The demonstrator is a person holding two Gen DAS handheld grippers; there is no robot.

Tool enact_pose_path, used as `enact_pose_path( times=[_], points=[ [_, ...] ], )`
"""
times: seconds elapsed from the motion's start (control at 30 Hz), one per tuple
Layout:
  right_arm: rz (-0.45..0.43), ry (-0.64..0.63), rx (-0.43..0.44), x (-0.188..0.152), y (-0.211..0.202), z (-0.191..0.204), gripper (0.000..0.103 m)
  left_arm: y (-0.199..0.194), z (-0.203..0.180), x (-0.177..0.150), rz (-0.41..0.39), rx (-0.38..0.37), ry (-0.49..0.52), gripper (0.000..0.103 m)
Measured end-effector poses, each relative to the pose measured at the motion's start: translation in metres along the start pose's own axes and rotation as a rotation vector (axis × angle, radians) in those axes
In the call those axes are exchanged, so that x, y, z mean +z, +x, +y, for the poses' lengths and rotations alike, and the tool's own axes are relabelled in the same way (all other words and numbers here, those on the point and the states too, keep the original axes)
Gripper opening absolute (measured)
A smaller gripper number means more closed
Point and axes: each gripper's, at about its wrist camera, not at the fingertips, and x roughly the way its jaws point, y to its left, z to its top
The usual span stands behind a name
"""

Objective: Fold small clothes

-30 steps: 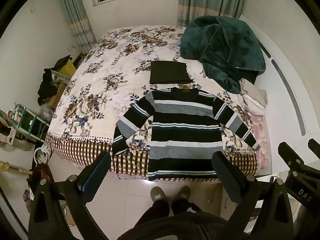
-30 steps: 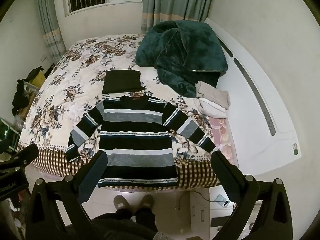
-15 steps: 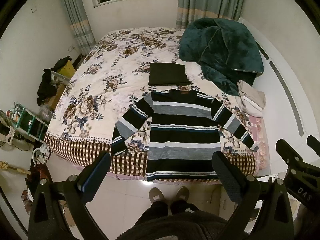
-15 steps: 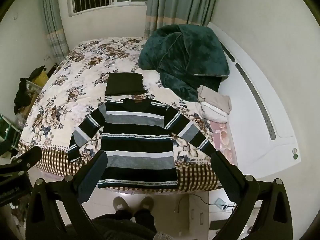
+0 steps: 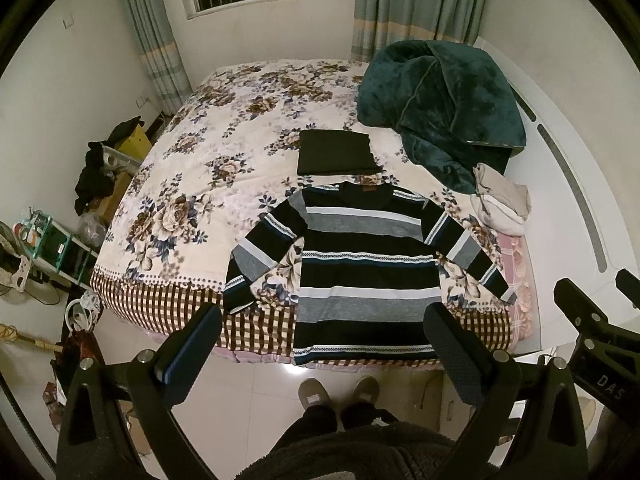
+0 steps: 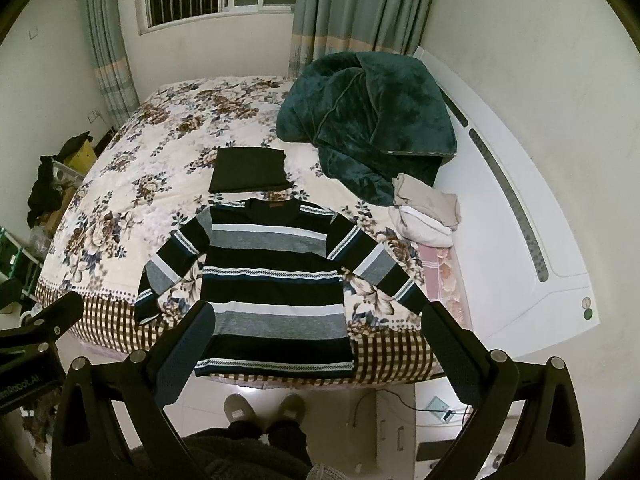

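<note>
A black, grey and white striped sweater lies flat, sleeves spread, at the near edge of the floral bed; its hem hangs over the edge. It also shows in the right wrist view. A folded black garment lies just beyond its collar, also seen from the right. My left gripper is open and empty, held high above the floor in front of the bed. My right gripper is open and empty likewise, apart from the sweater.
A dark green blanket is heaped at the bed's far right, with beige and white clothes beside it. A white headboard runs along the right. Shelves and clutter stand on the left. The person's slippers are on the tiled floor.
Both grippers have drawn slightly back and up from the bed, so the sweater sits a little farther off in both views. Nothing on the bed has moved.
</note>
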Motion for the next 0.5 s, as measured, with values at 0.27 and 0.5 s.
enact_pose_path(
  times=[0.27, 0.5],
  points=[
    [-0.002, 0.0, 0.002, 0.0, -0.0015, 0.0002, 0.103, -0.0015, -0.0008, 0.0049, -0.009, -0.002, -0.002, 0.103],
    [-0.006, 0.001, 0.003, 0.0001, -0.0037, 0.0008, 0.103, -0.0031, 0.0006, 0.0038, -0.016, -0.002, -0.002, 0.103]
  ],
)
